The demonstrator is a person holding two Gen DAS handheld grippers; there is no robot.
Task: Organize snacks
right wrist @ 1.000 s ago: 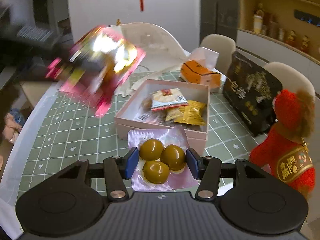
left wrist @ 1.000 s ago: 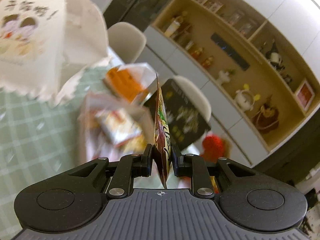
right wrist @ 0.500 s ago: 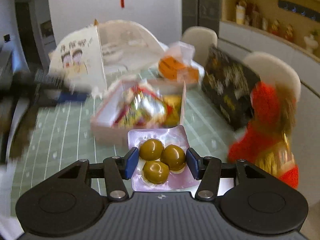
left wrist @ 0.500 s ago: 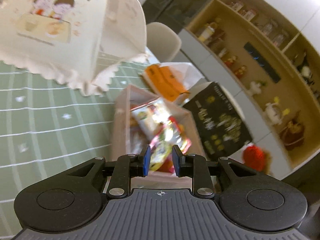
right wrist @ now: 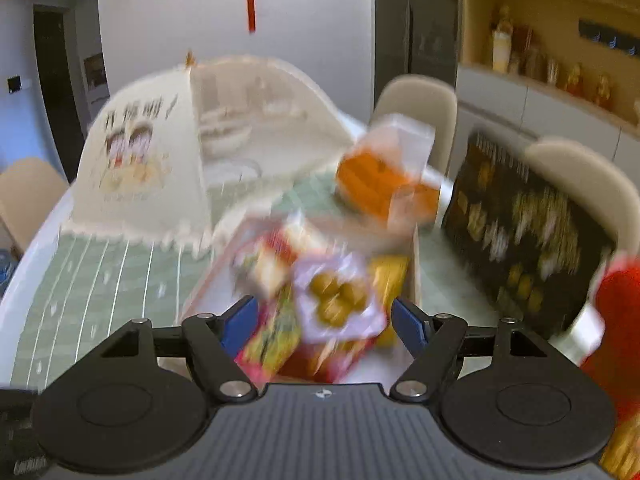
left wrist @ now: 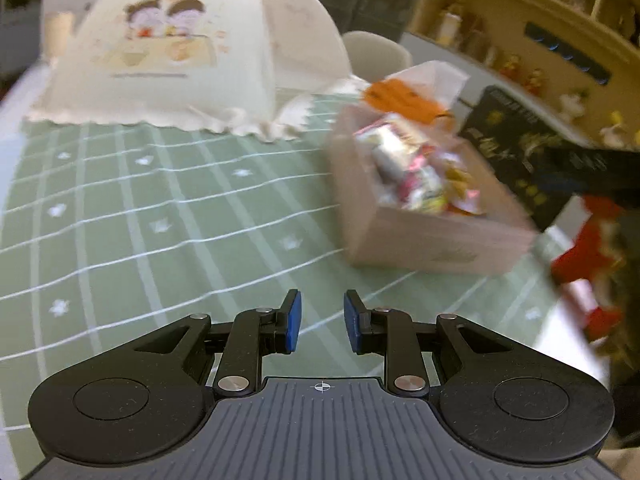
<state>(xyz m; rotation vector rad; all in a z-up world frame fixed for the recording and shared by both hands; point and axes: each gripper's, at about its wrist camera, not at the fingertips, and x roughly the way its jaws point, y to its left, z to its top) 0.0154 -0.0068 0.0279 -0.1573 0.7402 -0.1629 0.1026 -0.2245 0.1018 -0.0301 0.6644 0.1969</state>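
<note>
A pale pink open box (left wrist: 424, 236) stands on the green checked tablecloth and holds several snack packets (left wrist: 416, 176). My left gripper (left wrist: 318, 322) is open and empty, low over the cloth to the left of the box. My right gripper (right wrist: 322, 322) is open wide just above the box (right wrist: 208, 284). A purple packet of three brown balls (right wrist: 338, 296) lies free between its fingers, on top of the red and yellow packets (right wrist: 276, 336) in the box. The view is blurred.
A cream mesh food cover (left wrist: 160, 52) stands at the back left. An orange packet in clear wrap (right wrist: 380, 184) lies behind the box. A black gift box (right wrist: 516, 232) and a red plush toy (left wrist: 588, 240) stand to the right. Chairs stand beyond the table.
My left gripper let its red packet go into the box and pulled back left, open. My right gripper moved over the box and opened, and the purple packet dropped out.
</note>
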